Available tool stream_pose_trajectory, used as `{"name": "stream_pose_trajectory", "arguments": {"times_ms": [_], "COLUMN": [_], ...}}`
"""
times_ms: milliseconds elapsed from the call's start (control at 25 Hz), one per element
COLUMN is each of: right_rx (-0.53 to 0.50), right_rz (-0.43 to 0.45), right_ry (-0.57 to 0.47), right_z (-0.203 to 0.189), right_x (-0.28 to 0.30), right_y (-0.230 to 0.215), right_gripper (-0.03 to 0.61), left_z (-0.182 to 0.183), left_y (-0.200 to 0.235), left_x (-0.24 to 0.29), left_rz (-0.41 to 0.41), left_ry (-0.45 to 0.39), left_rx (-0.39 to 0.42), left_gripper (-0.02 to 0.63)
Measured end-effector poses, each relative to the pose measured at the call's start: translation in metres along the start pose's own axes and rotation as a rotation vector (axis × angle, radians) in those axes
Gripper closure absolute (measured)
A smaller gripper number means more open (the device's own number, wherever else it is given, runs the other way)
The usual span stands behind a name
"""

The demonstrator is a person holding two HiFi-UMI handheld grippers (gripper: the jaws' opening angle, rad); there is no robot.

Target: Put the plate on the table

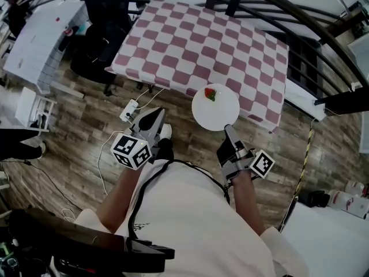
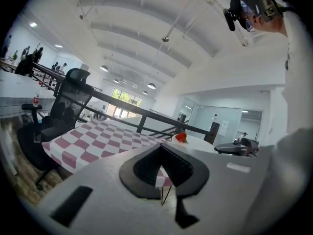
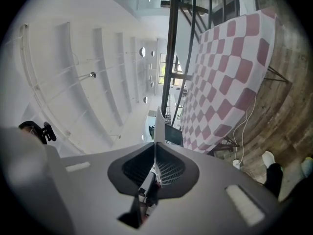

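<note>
- Our right gripper (image 1: pixel 229 133) is clamped tight on the near rim of the plate (image 1: pixel 215 109).
- The plate is at the near edge of the table (image 1: pixel 190 45), with red food (image 1: pixel 211 93) on it.
- Our left gripper (image 1: pixel 151 120) is closed and empty, to the plate's left.

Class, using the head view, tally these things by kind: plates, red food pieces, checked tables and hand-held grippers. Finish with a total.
plate: 1
red food piece: 1
checked table: 1
grippers, the left gripper and the right gripper: 2
Total: 5
</note>
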State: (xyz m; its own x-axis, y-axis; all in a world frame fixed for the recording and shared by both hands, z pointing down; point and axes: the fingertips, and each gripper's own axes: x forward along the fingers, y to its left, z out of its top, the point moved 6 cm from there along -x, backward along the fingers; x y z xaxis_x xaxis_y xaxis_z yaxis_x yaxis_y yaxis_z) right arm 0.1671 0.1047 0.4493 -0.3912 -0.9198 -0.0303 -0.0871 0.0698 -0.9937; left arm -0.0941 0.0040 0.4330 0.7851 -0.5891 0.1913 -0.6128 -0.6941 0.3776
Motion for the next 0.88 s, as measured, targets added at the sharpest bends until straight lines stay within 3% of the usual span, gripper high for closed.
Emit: {"name": "stream_pose_trajectory", "arguments": {"times_ms": [880], "right_rx": [-0.02], "right_rz": [-0.02], "right_ry": [-0.054], "right_z": [-0.004], "right_x": [0.176], "right_y": [0.016], "right_gripper": [0.558], "left_z": [0.078], "left_y": [0.152], "left_x": [0.066], "left_rz": [-0.113], "left_ry": [0.016], "left_rx": [-0.024], "left_gripper": [0.607]}}
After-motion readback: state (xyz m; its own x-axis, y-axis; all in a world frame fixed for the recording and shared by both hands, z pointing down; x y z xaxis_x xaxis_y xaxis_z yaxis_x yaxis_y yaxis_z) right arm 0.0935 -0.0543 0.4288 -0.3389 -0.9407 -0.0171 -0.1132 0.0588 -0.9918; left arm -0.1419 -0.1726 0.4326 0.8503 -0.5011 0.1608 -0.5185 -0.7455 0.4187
